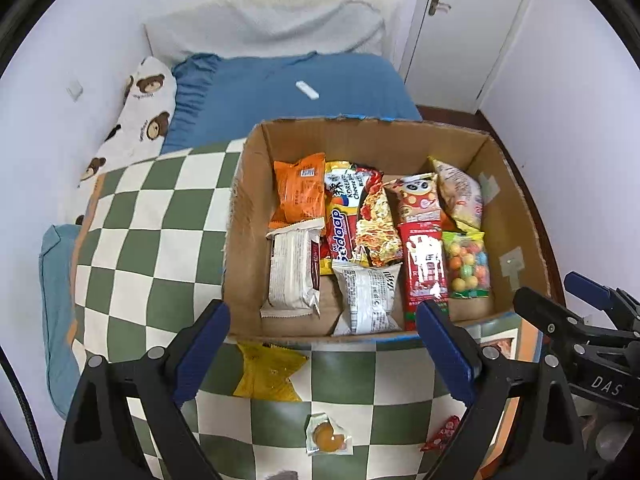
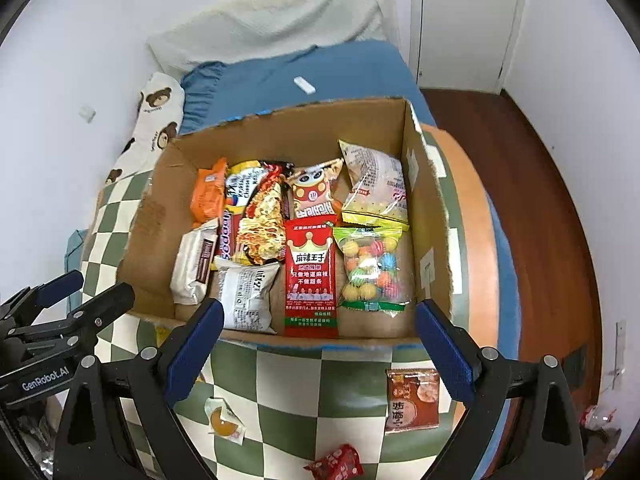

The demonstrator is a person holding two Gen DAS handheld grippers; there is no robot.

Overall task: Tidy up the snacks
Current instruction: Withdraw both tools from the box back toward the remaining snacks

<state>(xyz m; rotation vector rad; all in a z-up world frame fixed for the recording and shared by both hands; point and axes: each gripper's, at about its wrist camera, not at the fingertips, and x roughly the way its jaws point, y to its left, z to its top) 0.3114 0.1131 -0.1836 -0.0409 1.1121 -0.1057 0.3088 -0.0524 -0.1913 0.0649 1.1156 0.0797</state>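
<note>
Still outside the cardboard box [image 2: 424, 216], four loose snacks lie on the checkered blanket [image 2: 288, 392] in front of its near wall: a brown square packet [image 2: 412, 400], a small red wrapped candy [image 2: 338, 462], a clear-wrapped orange sweet [image 2: 224, 420], and a yellow bag [image 1: 268, 374] touching the box's near edge.

In the right wrist view the brown packet sits at about 5 o'clock from the box's middle, just inside the right gripper's [image 2: 320, 356] right finger, its longer side running away from the camera, roughly along the fingers. That gripper appears the nearer one for it. In the left wrist view the yellow bag lies between the fingers of the left gripper [image 1: 322, 356], at 7 o'clock from the midpoint. Both grippers hang spread wide, holding nothing.

Inside, the packets are laid in rows; bare cardboard shows near the front left corner and along the right wall beside the coloured-ball bag [image 2: 370, 268]. The near wall is the edge a carried snack would have to clear.
</note>
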